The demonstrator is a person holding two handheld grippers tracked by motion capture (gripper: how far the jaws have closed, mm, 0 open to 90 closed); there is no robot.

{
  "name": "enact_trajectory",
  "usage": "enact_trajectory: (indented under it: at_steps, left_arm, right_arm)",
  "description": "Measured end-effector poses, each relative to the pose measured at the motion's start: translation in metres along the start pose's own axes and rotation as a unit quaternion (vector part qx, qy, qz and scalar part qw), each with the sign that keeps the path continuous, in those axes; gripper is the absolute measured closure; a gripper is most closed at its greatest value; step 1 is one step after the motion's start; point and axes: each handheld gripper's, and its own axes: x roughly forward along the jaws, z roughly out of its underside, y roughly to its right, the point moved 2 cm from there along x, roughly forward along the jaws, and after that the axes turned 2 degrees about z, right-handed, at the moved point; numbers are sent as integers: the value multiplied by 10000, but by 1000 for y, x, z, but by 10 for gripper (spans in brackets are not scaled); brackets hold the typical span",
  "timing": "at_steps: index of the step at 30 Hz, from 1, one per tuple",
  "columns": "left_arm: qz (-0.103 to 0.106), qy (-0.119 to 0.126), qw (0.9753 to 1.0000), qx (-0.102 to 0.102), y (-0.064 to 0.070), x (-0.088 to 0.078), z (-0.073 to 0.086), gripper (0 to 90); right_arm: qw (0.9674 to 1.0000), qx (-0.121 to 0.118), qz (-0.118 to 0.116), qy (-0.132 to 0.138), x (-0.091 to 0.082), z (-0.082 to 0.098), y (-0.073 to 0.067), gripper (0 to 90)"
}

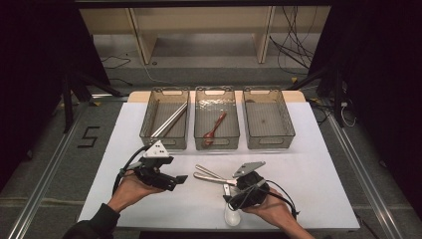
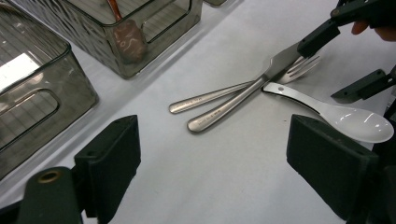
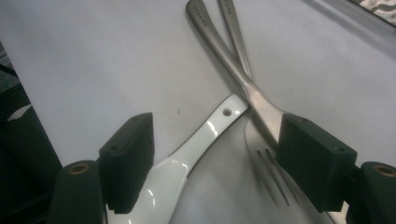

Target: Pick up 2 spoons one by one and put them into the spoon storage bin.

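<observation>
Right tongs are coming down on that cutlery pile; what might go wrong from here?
1. The fork, the steel knife and the white spoon overlap between the open right tongs, so closing here may catch more than one piece.
2. The spoon's handle lies against the knife; lifting the metal pieces could drag or flip it.
3. The smooth steel handles may slip or pivot in the pads.

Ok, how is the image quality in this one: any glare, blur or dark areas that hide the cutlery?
High view: white table evenly lit, surroundings dark; cutlery small, so detail is lost. Left gripper view: sharp on the knife, fork and white spoon, whose bowl carries a small glare spot; the near jaws are soft. Right gripper view: slightly soft, glare streaks on the white spoon's handle, fork tines partly behind a jaw.
</observation>
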Motion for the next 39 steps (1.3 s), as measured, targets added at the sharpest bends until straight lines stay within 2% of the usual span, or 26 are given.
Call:
enact_trajectory:
  at_steps: [6,15,20,30,39]
  left_arm:
    - [-13,-6,10000,-46,-1,0,2,170]
    - [10,-43,10000,8,0,1,3,170]
    - [18,-38,10000,25,0,1,3,170]
    - [24,-63,10000,15,0,2,3,170]
    - [31,-71,10000,33,1,3,4,170]
  right_arm:
    - [9998,-90,18,-187,12,2,-5,316]
    - [9993,-154,39,-341,19,4,-9,387]
    - [9992,-126,59,-374,20,5,-8,423]
    - [9985,-202,-58,-511,25,6,-10,461]
    - [9979,-242,-25,-597,26,4,-12,464]
